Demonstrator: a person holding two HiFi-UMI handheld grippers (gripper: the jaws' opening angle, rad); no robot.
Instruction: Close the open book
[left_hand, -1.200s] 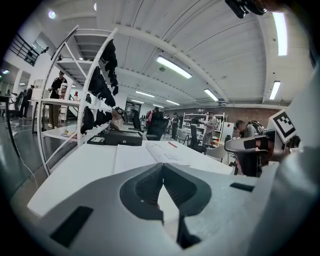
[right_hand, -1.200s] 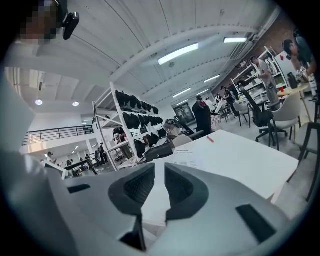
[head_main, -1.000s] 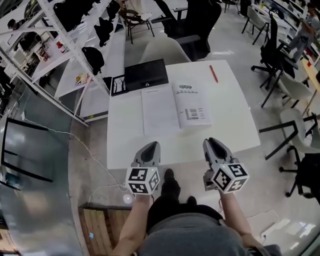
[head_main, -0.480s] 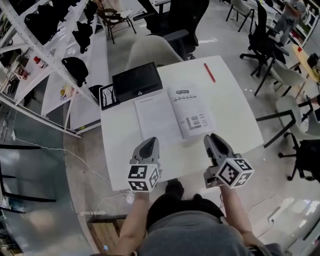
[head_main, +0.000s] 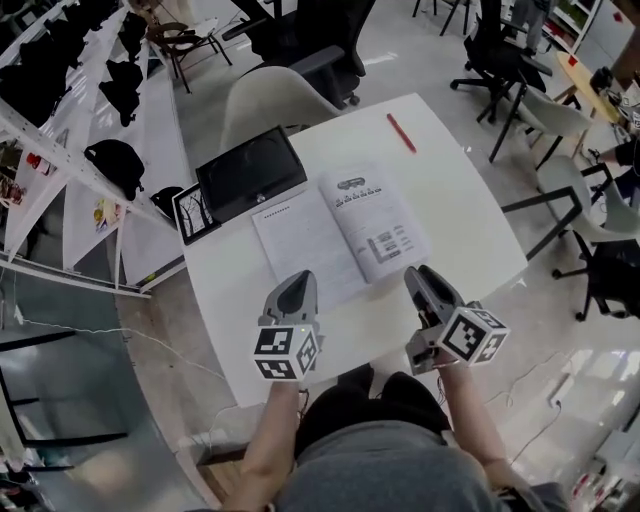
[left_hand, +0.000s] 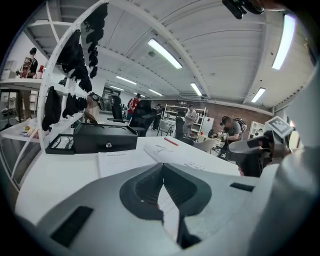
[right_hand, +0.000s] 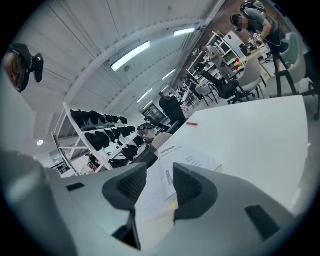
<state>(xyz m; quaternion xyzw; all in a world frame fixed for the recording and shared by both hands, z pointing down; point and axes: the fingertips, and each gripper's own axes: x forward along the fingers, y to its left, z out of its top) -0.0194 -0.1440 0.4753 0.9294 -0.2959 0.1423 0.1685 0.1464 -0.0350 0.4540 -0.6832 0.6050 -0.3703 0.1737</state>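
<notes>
The white table (head_main: 470, 230) stood in a large workshop hall, and the book (head_main: 340, 235) lay open and flat in its middle. My left tongs (head_main: 296, 284) were clenched on nothing, by the near edge of the left page. My right tongs (head_main: 421, 278) had just been opening, with nothing between the jaws. Both had come closer to the book, so I judged I was preparing to take a page.

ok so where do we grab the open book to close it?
Open book: pinch the right page at its outer edge near the front corner, coming in low from the right. It lies flat, spine pointing away from the person, so that free edge is what lifts, and it seems to sit slightly proud of the table. Fold it over leftward.
</notes>
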